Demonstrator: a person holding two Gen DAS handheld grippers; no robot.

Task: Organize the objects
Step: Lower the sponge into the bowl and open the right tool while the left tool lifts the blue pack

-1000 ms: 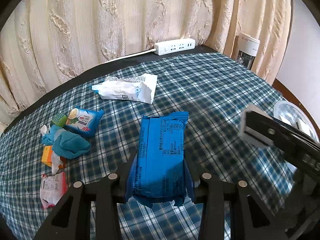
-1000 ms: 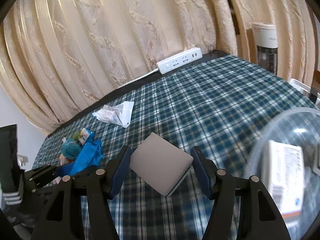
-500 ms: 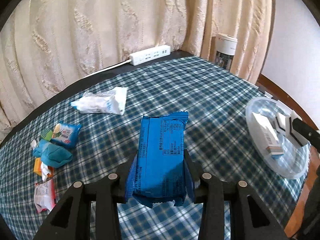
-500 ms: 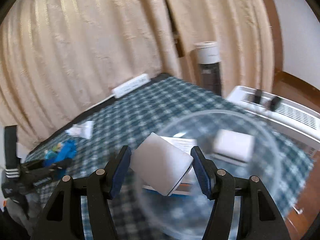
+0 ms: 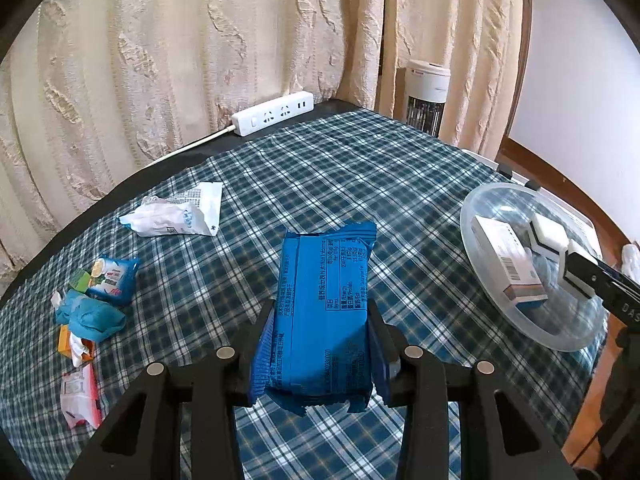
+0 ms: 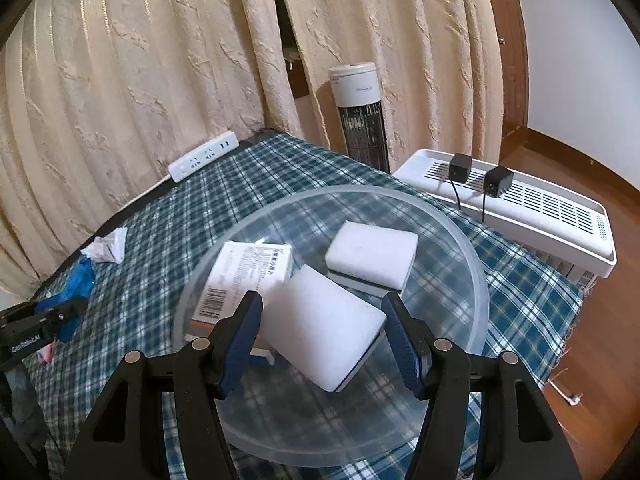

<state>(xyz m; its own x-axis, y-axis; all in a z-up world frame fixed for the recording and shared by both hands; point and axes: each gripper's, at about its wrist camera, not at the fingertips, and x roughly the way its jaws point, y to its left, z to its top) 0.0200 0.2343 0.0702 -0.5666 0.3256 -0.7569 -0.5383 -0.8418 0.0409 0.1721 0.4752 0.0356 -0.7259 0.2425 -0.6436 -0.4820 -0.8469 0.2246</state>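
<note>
My left gripper (image 5: pixel 320 332) is shut on a blue snack packet (image 5: pixel 320 312) and holds it above the checked tablecloth. My right gripper (image 6: pixel 324 336) is shut on a white sponge block (image 6: pixel 320 324), held over a clear plastic bowl (image 6: pixel 476 276). The bowl holds a white medicine box (image 6: pixel 244 272) and a second white sponge (image 6: pixel 372 250). In the left wrist view the bowl (image 5: pixel 480 276) sits at the right with the right gripper (image 5: pixel 572 276) and its sponge over it.
Small snack packets (image 5: pixel 112 276), a blue cloth lump (image 5: pixel 90 316) and a white wrapper (image 5: pixel 176 212) lie at the table's left. A power strip (image 5: pixel 272 114) lies at the back edge. A tower heater (image 6: pixel 360 112) and a white appliance (image 6: pixel 516 208) stand beyond the right edge.
My right gripper has carried the white sponge from the open tablecloth to above the bowl. My left gripper has swung right with the blue packet, bringing the bowl into its view.
</note>
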